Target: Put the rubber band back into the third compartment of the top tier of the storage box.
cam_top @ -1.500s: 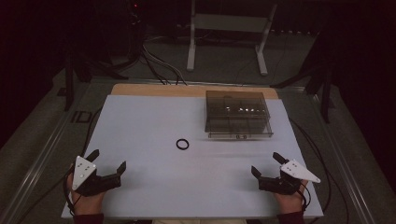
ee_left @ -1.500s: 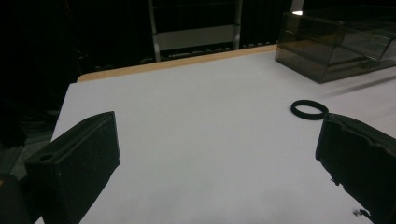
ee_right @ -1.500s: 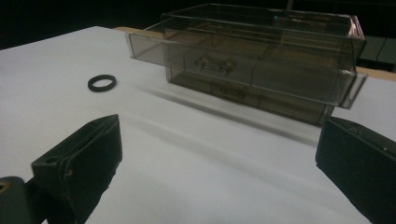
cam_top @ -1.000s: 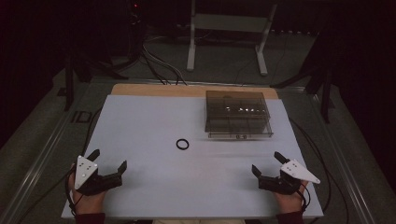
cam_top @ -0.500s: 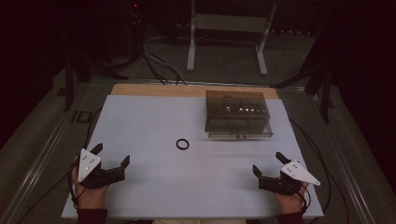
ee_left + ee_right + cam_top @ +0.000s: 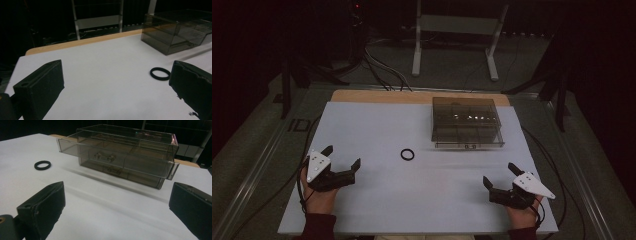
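A small black ring [image 6: 407,154] lies flat near the middle of the white table [image 6: 377,125]; it shows beside the right jaw in the left gripper view [image 6: 160,73] and at far left in the right gripper view [image 6: 42,165]. A smoky clear plastic drawer box [image 6: 466,121] stands at the back right, its top drawer [image 6: 112,153] pulled slightly out. My left gripper [image 6: 342,156] is open at the front left, well short of the ring. Open too, and holding nothing, my right gripper [image 6: 500,175] sits at the front right, pointed toward the box.
A wooden strip [image 6: 417,97] runs along the table's far edge. Cables [image 6: 382,70] and a white metal stand [image 6: 452,30] lie on the dark floor beyond. Between the grippers is bare white surface.
My left gripper has moved forward and slightly right, toward the ring. The right gripper, the ring and the box have stayed where they were.
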`<control>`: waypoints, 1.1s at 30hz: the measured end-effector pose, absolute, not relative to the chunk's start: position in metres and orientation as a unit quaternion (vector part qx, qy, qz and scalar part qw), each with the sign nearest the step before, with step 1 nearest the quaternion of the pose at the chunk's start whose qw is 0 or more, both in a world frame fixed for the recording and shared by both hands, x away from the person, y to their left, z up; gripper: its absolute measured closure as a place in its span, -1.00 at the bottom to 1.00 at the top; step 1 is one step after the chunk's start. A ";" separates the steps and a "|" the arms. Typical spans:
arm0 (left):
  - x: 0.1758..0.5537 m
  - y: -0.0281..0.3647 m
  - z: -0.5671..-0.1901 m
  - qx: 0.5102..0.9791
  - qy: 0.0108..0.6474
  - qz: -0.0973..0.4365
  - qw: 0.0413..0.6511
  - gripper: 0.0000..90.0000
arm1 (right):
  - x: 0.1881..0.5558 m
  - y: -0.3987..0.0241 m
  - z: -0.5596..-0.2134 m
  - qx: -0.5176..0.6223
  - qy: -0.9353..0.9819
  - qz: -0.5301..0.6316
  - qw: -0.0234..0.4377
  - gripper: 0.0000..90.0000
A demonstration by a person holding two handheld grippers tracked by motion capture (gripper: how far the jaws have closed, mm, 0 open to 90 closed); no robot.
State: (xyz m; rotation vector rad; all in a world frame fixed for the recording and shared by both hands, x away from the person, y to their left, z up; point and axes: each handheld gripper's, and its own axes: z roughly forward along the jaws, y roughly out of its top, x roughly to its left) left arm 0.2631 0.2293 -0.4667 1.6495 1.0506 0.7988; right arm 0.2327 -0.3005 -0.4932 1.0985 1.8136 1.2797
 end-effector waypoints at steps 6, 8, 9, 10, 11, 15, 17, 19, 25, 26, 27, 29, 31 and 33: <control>0.274 0.219 -0.466 0.684 0.427 0.323 0.496 -0.99 | 0.233 -0.300 -0.493 0.418 0.693 0.489 0.326 -0.97; 0.275 0.217 -0.466 0.685 0.426 0.322 0.496 -0.99 | 0.233 -0.300 -0.493 0.418 0.693 0.489 0.326 -0.97; 0.279 0.214 -0.467 0.688 0.425 0.319 0.495 -0.99 | 0.233 -0.300 -0.493 0.418 0.693 0.489 0.326 -0.97; 0.281 0.212 -0.467 0.688 0.426 0.317 0.495 -0.99 | 0.233 -0.300 -0.493 0.418 0.693 0.490 0.326 -0.97; 0.282 0.211 -0.467 0.689 0.427 0.315 0.494 -0.99 | 0.233 -0.300 -0.493 0.417 0.693 0.490 0.326 -0.97; 0.289 0.206 -0.469 0.690 0.435 0.306 0.491 -0.99 | 0.232 -0.300 -0.493 0.417 0.692 0.490 0.326 -0.97; 0.294 0.204 -0.469 0.694 0.445 0.291 0.486 -0.97 | 0.232 -0.299 -0.493 0.417 0.693 0.490 0.326 -0.97; 0.297 0.202 -0.470 0.692 0.451 0.284 0.486 -0.95 | 0.232 -0.299 -0.493 0.417 0.692 0.490 0.326 -0.97; 0.307 0.193 -0.470 0.694 0.454 0.278 0.485 -0.95 | 0.232 -0.299 -0.493 0.416 0.693 0.490 0.326 -0.97; 0.307 0.193 -0.470 0.694 0.454 0.278 0.485 -0.95 | 0.232 -0.299 -0.493 0.416 0.693 0.490 0.326 -0.97; 0.310 0.190 -0.471 0.697 0.451 0.280 0.481 -0.95 | 0.232 -0.299 -0.493 0.416 0.693 0.490 0.326 -0.97; 0.314 0.186 -0.472 0.700 0.449 0.282 0.479 -0.95 | 0.232 -0.299 -0.493 0.416 0.693 0.491 0.325 -0.97; 0.316 0.183 -0.473 0.701 0.447 0.283 0.478 -0.95 | 0.232 -0.299 -0.493 0.416 0.693 0.491 0.325 -0.97; 0.319 0.180 -0.475 0.702 0.446 0.281 0.479 -0.95 | 0.232 -0.299 -0.493 0.416 0.693 0.491 0.325 -0.97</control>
